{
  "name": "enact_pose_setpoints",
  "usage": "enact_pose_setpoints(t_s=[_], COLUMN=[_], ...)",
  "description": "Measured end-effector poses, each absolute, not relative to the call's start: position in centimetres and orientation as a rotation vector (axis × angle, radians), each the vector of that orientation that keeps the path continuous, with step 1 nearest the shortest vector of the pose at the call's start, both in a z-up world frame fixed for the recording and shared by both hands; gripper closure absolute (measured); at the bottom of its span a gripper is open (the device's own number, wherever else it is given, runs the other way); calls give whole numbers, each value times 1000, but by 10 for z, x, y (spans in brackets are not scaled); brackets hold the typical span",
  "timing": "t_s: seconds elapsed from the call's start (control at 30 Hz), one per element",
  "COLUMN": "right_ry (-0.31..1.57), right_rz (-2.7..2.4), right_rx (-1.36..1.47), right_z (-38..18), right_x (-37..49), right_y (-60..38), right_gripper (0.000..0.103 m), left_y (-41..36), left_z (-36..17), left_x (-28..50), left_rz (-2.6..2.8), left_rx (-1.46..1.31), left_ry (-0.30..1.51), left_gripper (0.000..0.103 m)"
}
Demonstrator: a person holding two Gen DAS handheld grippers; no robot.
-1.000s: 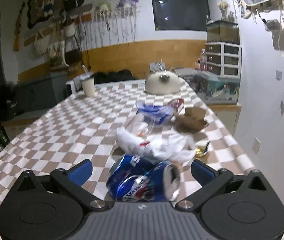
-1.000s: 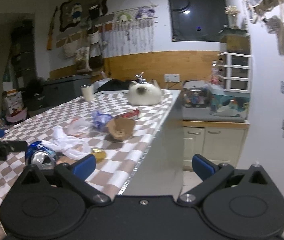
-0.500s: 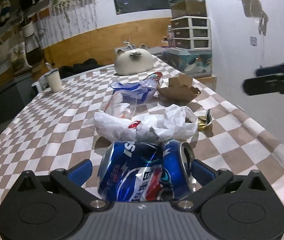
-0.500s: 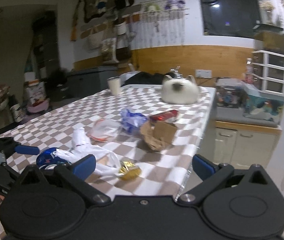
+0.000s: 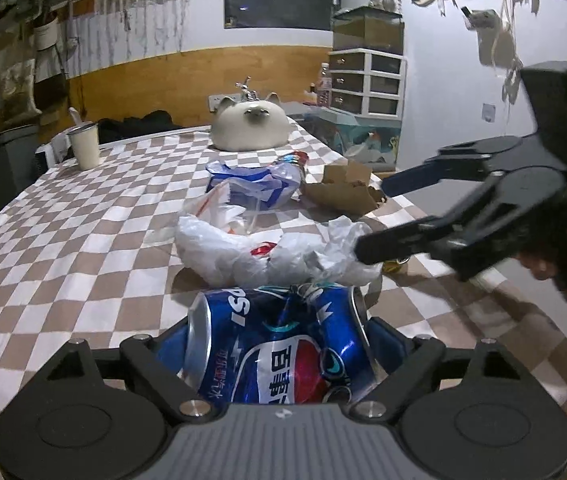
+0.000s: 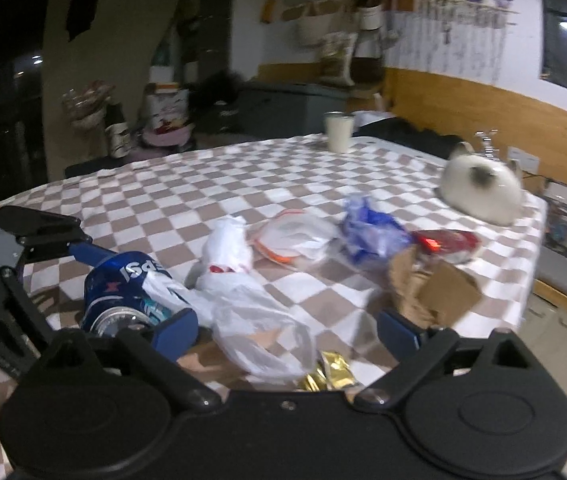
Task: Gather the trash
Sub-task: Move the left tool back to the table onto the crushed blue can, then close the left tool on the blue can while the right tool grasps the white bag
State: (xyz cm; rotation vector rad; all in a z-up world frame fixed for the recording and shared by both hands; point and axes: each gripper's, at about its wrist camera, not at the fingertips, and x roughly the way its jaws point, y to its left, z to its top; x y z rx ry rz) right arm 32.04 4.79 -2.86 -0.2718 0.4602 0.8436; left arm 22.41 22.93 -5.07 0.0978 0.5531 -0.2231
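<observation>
A crushed blue Pepsi can point(image 5: 279, 344) lies on its side on the checked tablecloth point(image 5: 83, 248). My left gripper point(image 5: 279, 340) is closing on it, its blue pads against the can's two ends. In the right wrist view one of its fingers point(image 6: 83, 250) lies along the can point(image 6: 123, 284). A crumpled white plastic bag point(image 6: 259, 328) and a gold wrapper point(image 6: 327, 372) sit between the closing jaws of my right gripper point(image 6: 287, 330), and the pads stand off the bag. In the left wrist view the right gripper point(image 5: 371, 216) reaches in from the right over the bag point(image 5: 243, 252).
Farther back lie a clear bag with an orange rim point(image 6: 295, 236), a blue-white wrapper point(image 5: 255, 184), a red packet point(image 6: 447, 244) and torn brown cardboard point(image 5: 343, 192). A white cat-shaped object point(image 5: 247, 128) and a cup point(image 5: 83, 146) stand at the far end. The table's edge runs close on the right.
The left gripper's jaws narrowed onto the can. The right gripper swung left from beyond the table edge to over the white bag, and its jaws narrowed a little.
</observation>
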Motion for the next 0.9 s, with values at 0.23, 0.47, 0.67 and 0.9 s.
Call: enact_pose_setpoints(t_s=[0.23, 0.47, 0.67, 0.9], right_ry=[501, 622, 623, 586], right_rz=[915, 946, 905, 828], right_rx=[-266, -241, -287, -222], right_z=[-31, -47, -51, -35], right_x=[334, 340, 322, 315], right_y=[82, 106, 116, 96], right_gripper=[12, 42, 54, 54], left_y=[241, 252, 255, 259], left_z=[-49, -42, -41, -39], left_x=[198, 188, 190, 190], left_rz=[-62, 33, 74, 98], left_rx=[51, -2, -41, -148], left_ry=[516, 521, 551, 565], left_gripper=[16, 16, 13, 12])
